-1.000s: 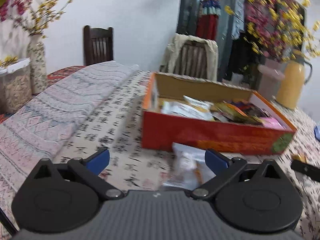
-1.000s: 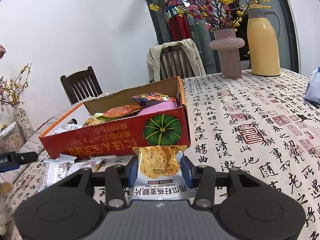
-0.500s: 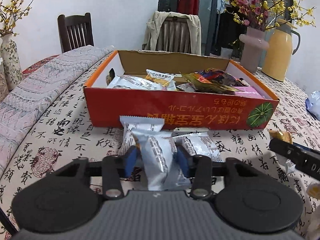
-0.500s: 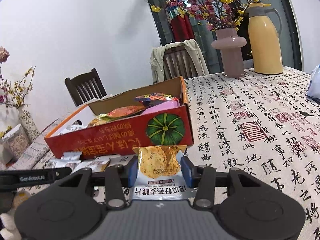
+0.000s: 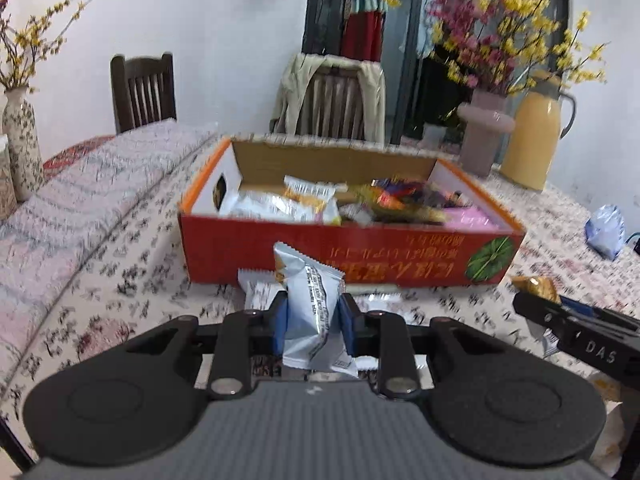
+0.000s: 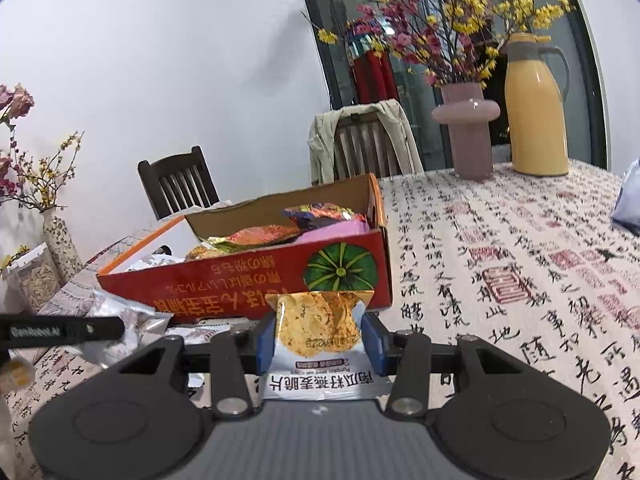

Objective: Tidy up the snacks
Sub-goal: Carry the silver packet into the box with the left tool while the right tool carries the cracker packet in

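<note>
An open red cardboard box [image 5: 340, 256] with several snack packets inside stands mid-table. Just in front of it my left gripper [image 5: 313, 320] has its jaws closing, the blue pads pressing a silver snack packet [image 5: 314, 300] that stands upright between them. More white packets [image 5: 256, 290] lie on the cloth under it. My right gripper [image 6: 320, 340] is shut on a pumpkin-seed crisp packet [image 6: 316, 320] near the box's [image 6: 240, 284] right corner. Its finger shows at the right edge of the left wrist view, and the left gripper's finger [image 6: 60, 330] shows at far left.
A pink vase [image 6: 468, 132] of flowers and a yellow thermos jug [image 6: 536, 108] stand at the table's far side. A folded patterned quilt [image 5: 80, 208] covers the left part. A blue-white bag [image 5: 606, 232] lies at right. Two chairs stand behind the table.
The left gripper went from wide open to clamped on the silver packet and has raised it off the other packets. The right gripper kept its hold on the crisp packet, barely moving.
</note>
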Demonstrator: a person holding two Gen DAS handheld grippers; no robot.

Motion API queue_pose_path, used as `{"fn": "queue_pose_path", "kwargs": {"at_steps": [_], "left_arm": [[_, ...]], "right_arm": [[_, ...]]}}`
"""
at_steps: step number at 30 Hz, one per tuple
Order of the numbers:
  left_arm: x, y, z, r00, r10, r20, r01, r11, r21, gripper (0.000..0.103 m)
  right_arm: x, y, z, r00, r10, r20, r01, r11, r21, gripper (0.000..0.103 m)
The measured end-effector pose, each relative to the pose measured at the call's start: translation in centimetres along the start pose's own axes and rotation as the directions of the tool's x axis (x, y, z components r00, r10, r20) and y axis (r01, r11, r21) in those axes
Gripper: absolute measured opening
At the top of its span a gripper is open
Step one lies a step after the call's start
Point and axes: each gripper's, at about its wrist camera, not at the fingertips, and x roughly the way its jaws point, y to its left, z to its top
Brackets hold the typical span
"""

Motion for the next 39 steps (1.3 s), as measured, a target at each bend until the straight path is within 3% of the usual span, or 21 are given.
{"fn": "queue_pose_path", "kwargs": {"at_steps": [9, 22, 28, 30, 39], "left_arm": [[-1.8, -0.2, 4.7, 0.990, -0.012, 0.138, 0.009, 1.000, 0.020, 0.027], [2.3, 1.5, 10.6, 0.977, 0.046, 0.209, -0.034, 0.998, -0.060, 0.027], [6.4, 3.4, 9.8, 0.972, 0.080, 0.220, -0.056, 0.992, -0.114, 0.027], [7.6, 3.7, 9.3, 0.975, 0.108, 0.193, -0.088, 0.990, -0.113, 0.027], [7.2, 4.1, 9.0, 0.973, 0.110, 0.202, -0.088, 0.990, -0.114, 0.027]], "right_arm": [[-0.7, 3.1, 4.6, 0.993, 0.040, 0.108, -0.030, 0.995, -0.090, 0.044], [6.0, 6.3, 10.8, 0.986, 0.002, 0.169, 0.023, 0.989, -0.145, 0.044], [8.9, 5.5, 9.6, 0.976, 0.000, 0.218, 0.024, 0.994, -0.109, 0.044], [9.6, 5.6, 8.8, 0.981, -0.024, 0.191, 0.050, 0.990, -0.132, 0.044], [10.3, 5.3, 8.5, 0.989, -0.038, 0.143, 0.054, 0.992, -0.111, 0.044]]}}
